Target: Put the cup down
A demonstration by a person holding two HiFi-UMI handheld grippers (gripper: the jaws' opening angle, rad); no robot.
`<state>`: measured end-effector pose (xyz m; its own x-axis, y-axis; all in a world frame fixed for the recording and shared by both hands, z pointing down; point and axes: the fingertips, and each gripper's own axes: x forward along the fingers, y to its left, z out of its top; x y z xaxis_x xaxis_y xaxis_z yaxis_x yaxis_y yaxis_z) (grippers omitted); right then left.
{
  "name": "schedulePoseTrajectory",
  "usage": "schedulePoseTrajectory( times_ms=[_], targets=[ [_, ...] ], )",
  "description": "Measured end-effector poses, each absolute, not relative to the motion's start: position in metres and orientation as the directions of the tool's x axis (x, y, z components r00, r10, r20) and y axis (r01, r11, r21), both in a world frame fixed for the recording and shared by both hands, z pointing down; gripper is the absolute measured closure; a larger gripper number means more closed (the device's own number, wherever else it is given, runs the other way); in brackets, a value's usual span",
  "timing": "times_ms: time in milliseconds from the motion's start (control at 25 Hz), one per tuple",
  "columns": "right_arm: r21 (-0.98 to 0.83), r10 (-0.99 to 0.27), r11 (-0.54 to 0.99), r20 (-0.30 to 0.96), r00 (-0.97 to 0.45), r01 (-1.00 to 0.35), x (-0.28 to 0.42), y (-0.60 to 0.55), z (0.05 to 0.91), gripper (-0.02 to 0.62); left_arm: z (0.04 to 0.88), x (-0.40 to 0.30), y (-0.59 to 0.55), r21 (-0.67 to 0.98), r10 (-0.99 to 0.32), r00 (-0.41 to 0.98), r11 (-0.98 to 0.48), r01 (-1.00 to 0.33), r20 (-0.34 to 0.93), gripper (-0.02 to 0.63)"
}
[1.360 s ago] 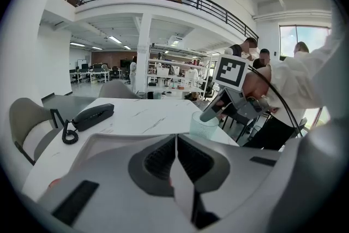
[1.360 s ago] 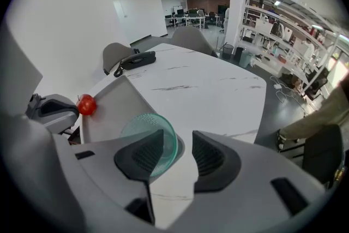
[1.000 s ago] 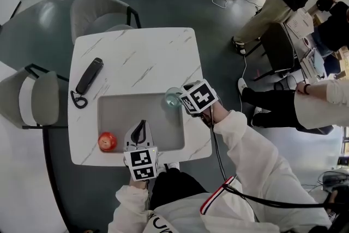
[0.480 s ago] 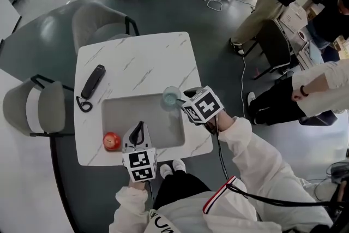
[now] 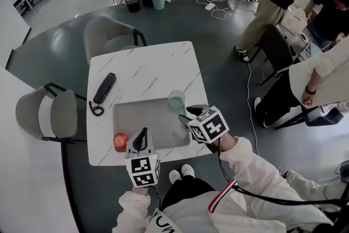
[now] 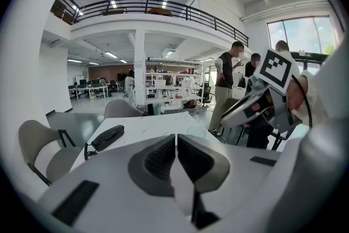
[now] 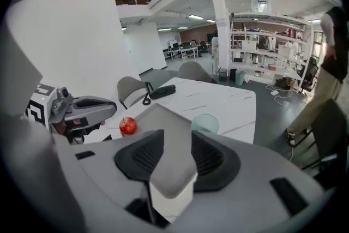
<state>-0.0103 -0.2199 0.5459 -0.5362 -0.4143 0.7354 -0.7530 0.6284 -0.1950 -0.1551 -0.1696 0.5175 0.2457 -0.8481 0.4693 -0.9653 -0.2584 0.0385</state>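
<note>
Clear cup (image 5: 176, 101) stands upright on the table (image 5: 147, 60) at the gray mat (image 5: 147, 120) far right corner, possibly overlapping its edge. Right gripper (image 5: 184, 115) just beside it, jaws apart, empty. Left gripper (image 5: 142, 136) jaws together, near the apple (image 5: 120, 141).

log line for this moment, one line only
phase: cup set down | cup: upright on table, at mat corner | right gripper: open, clear of cup | left gripper: shut, empty

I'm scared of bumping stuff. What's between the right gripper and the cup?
Only bare grey mat, between the right gripper and the clear bluish cup; head view shows it.
</note>
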Motion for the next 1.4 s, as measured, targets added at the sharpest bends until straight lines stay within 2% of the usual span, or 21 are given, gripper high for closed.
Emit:
schedulePoseTrajectory(
  times_ms=[320, 840, 880, 960, 1120, 1160, 1280, 1400],
  targets=[
    [-0.269, -0.484, 0.588, 0.639, -0.598, -0.763, -0.020, -0.176, 0.509, 0.433, 0.490, -0.142, -0.145, 0.058, -0.857, 0.273, -0.276, -0.959, 0.438, 0.583],
    [-0.231, -0.624, 0.602, 0.460, -0.632, -0.764, -0.016, -0.135, 0.445, 0.434, 0.436, -0.143, -0.111, 0.030, -0.891, 0.284, -0.293, -0.956, 0.354, 0.583],
    [-0.229, -0.641, 0.601, 0.435, -0.632, -0.766, -0.014, -0.132, 0.440, 0.439, 0.430, -0.142, -0.107, 0.034, -0.893, 0.288, -0.295, -0.955, 0.345, 0.583],
    [-0.223, -0.671, 0.595, 0.391, -0.630, -0.772, -0.011, -0.126, 0.433, 0.498, 0.419, -0.139, -0.099, 0.043, -0.899, 0.299, -0.302, -0.952, 0.321, 0.583],
    [-0.233, -0.689, 0.584, 0.363, -0.627, -0.777, -0.008, -0.116, 0.430, 0.502, 0.401, -0.134, -0.085, 0.030, -0.907, 0.315, -0.319, -0.947, 0.280, 0.583],
    [-0.232, -0.696, 0.581, 0.355, -0.624, -0.780, -0.007, -0.114, 0.429, 0.535, 0.399, -0.133, -0.083, 0.026, -0.908, 0.317, -0.323, -0.946, 0.275, 0.583],
    [-0.229, -0.715, 0.573, 0.330, -0.617, -0.787, -0.007, -0.113, 0.427, 0.543, 0.398, -0.132, -0.082, 0.032, -0.911, 0.316, -0.319, -0.947, 0.264, 0.583],
    [-0.224, -0.723, 0.573, 0.314, -0.615, -0.789, -0.009, -0.114, 0.425, 0.578, 0.398, -0.135, -0.084, 0.035, -0.917, 0.304, -0.305, -0.952, 0.257, 0.583]
  ],
)
